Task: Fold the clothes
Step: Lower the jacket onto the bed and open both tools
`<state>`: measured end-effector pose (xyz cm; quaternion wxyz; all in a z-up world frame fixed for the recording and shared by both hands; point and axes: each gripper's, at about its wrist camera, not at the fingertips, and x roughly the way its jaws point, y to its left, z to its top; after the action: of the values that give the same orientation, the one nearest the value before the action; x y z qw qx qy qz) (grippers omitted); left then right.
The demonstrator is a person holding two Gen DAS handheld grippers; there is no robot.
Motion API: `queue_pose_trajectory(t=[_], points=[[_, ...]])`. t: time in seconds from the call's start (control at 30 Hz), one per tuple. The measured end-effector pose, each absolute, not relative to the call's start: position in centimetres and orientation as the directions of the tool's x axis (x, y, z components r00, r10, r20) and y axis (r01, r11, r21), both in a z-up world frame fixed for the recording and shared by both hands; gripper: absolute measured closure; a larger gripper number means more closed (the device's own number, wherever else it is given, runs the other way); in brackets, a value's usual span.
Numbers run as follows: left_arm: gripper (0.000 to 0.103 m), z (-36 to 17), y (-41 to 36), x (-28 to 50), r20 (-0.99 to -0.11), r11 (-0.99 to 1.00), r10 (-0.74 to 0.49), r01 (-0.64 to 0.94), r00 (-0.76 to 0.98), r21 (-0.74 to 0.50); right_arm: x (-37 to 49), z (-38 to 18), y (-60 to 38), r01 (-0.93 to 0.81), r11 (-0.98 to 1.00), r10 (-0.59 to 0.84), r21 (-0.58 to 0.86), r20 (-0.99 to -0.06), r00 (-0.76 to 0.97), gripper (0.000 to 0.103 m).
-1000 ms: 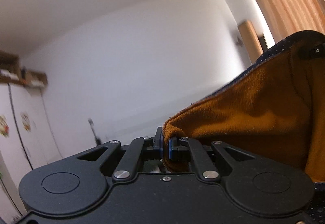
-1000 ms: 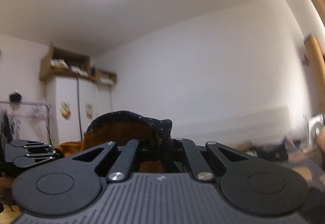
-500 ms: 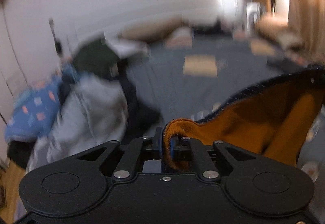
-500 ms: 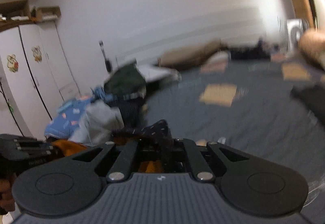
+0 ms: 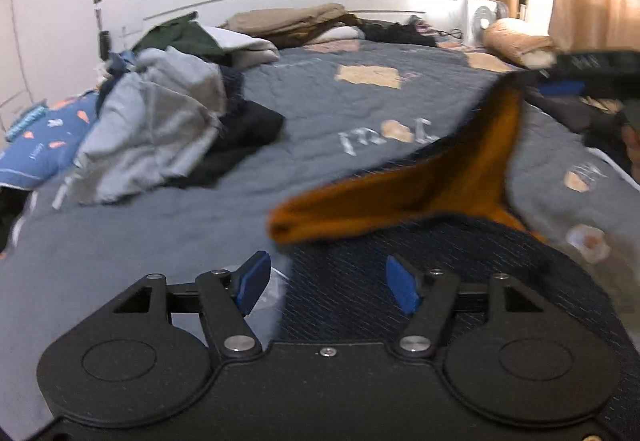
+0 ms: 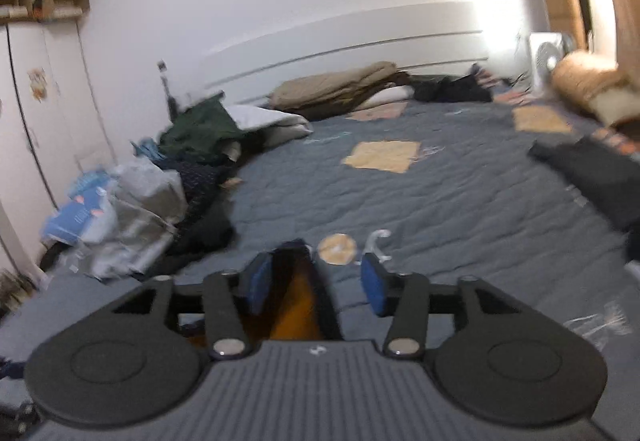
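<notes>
Now the garment [image 5: 420, 281], dark blue outside with an orange fleece lining, lies on the grey bedspread [image 5: 360, 109] instead of hanging in the air as it did a second ago, when both cameras looked up at wall and ceiling.

Starting at the left: the left gripper [image 5: 327, 283] has just been opening. Its blue pads [image 5: 252, 281] stand spread, and the cloth lies below and ahead of them, no longer pinched. From that camera the orange lining runs from about twelve o'clock out towards two o'clock, where it rises to the other gripper at the edge of the view.

Further right, the right gripper [image 6: 318, 283] has also just been opening. Its jaws are apart, and a peak of the garment [image 6: 298, 281] stands between them, close against the left pad [image 6: 258, 281] at about eleven o'clock; blur makes it hard to tell whether it touches.

My reading is that the piece has been laid down and let go, so the spread-out step looks done. The unfolded heap of clothes [image 5: 160, 121] waits at ten o'clock.
</notes>
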<state>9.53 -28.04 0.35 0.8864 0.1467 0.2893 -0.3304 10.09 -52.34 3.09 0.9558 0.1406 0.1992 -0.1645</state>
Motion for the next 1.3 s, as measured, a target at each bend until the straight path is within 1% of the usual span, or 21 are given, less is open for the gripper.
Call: queue_pose_trajectory(t=[0.07, 0.2, 0.27, 0.33, 0.43, 0.5, 0.6, 0.7, 0.83, 0.87, 0.9, 0.93, 0.97, 1.0, 1.03, 1.07, 1.17, 1.3], points=[[0.037, -0.8, -28.9, 8.3, -0.613, 0.723, -0.514, 0.688, 0.600, 0.068, 9.1, 3.4, -51.4, 0.384, 0.909, -0.280, 0.163, -0.443, 0.852, 0.048], [0.037, -2.2, -31.0, 7.1, -0.625, 0.678, -0.527, 0.729, 0.576, 0.100, 6.3, 1.9, -50.1, 0.335, 0.919, -0.211, 0.211, -0.454, 0.866, 0.042], [0.037, -2.6, -31.9, 6.7, -0.623, 0.662, -0.532, 0.740, 0.573, 0.116, 5.6, 1.3, -49.8, 0.318, 0.918, -0.178, 0.237, -0.471, 0.864, 0.041], [0.037, -3.1, -32.5, 6.5, -0.627, 0.653, -0.531, 0.747, 0.570, 0.125, 5.0, 0.8, -49.6, 0.334, 0.907, -0.175, 0.258, -0.491, 0.853, 0.041], [0.037, -3.7, -33.5, 5.7, -0.632, 0.636, -0.525, 0.756, 0.570, 0.154, 4.2, -0.1, -49.4, 0.324, 0.899, -0.149, 0.295, -0.490, 0.859, 0.041], [0.037, -4.1, -34.4, 5.4, -0.634, 0.619, -0.520, 0.764, 0.572, 0.181, 4.1, -0.4, -49.5, 0.320, 0.898, -0.136, 0.304, -0.499, 0.856, 0.041], [0.037, -4.9, -35.6, 5.1, -0.641, 0.599, -0.507, 0.770, 0.576, 0.218, 4.0, -0.3, -49.7, 0.312, 0.901, -0.134, 0.303, -0.488, 0.863, 0.041], [0.037, -5.8, -36.6, 5.2, -0.655, 0.580, -0.500, 0.780, 0.567, 0.233, 3.9, -0.3, -50.1, 0.299, 0.904, -0.126, 0.307, -0.477, 0.870, 0.041], [0.038, -7.0, -37.8, 5.6, -0.670, 0.559, -0.486, 0.789, 0.561, 0.256, 4.2, -1.1, -51.2, 0.319, 0.878, -0.114, 0.358, -0.489, 0.865, 0.041], [0.042, -7.2, -38.1, 5.8, -0.675, 0.555, -0.482, 0.791, 0.558, 0.258, 4.3, -1.2, -51.3, 0.320, 0.874, -0.110, 0.366, -0.493, 0.863, 0.041], [0.050, -7.5, -38.2, 6.0, -0.681, 0.556, -0.479, 0.792, 0.553, 0.253, 4.4, -1.3, -51.4, 0.321, 0.871, -0.105, 0.373, -0.497, 0.861, 0.041], [0.056, -7.7, -38.3, 6.3, -0.688, 0.560, -0.479, 0.793, 0.546, 0.240, 4.5, -1.4, -51.5, 0.321, 0.868, -0.101, 0.378, -0.499, 0.861, 0.041], [0.070, -7.8, -38.3, 6.6, -0.693, 0.563, -0.483, 0.796, 0.535, 0.222, 4.5, -1.5, -51.5, 0.317, 0.870, -0.098, 0.377, -0.498, 0.862, 0.041], [0.080, -7.7, -38.2, 6.9, -0.696, 0.571, -0.486, 0.795, 0.528, 0.205, 4.6, -1.6, -51.5, 0.314, 0.873, -0.097, 0.374, -0.498, 0.862, 0.041], [0.082, -7.5, -38.0, 7.2, -0.694, 0.581, -0.493, 0.792, 0.524, 0.185, 4.6, -1.6, -51.4, 0.311, 0.874, -0.094, 0.372, -0.499, 0.861, 0.041], [0.087, -7.2, -37.8, 7.6, -0.691, 0.593, -0.502, 0.789, 0.520, 0.163, 4.6, -1.6, -51.3, 0.308, 0.875, -0.090, 0.373, -0.499, 0.862, 0.041], [0.090, -5.7, -36.6, 8.9, -0.670, 0.637, -0.524, 0.765, 0.525, 0.102, 4.5, -1.6, -51.2, 0.300, 0.876, -0.081, 0.377, -0.499, 0.863, 0.041], [0.096, -3.0, -33.6, 11.5, -0.609, 0.733, -0.530, 0.680, 0.590, 0.021, 4.2, -1.6, -51.4, 0.302, 0.874, -0.078, 0.382, -0.501, 0.862, 0.041]])
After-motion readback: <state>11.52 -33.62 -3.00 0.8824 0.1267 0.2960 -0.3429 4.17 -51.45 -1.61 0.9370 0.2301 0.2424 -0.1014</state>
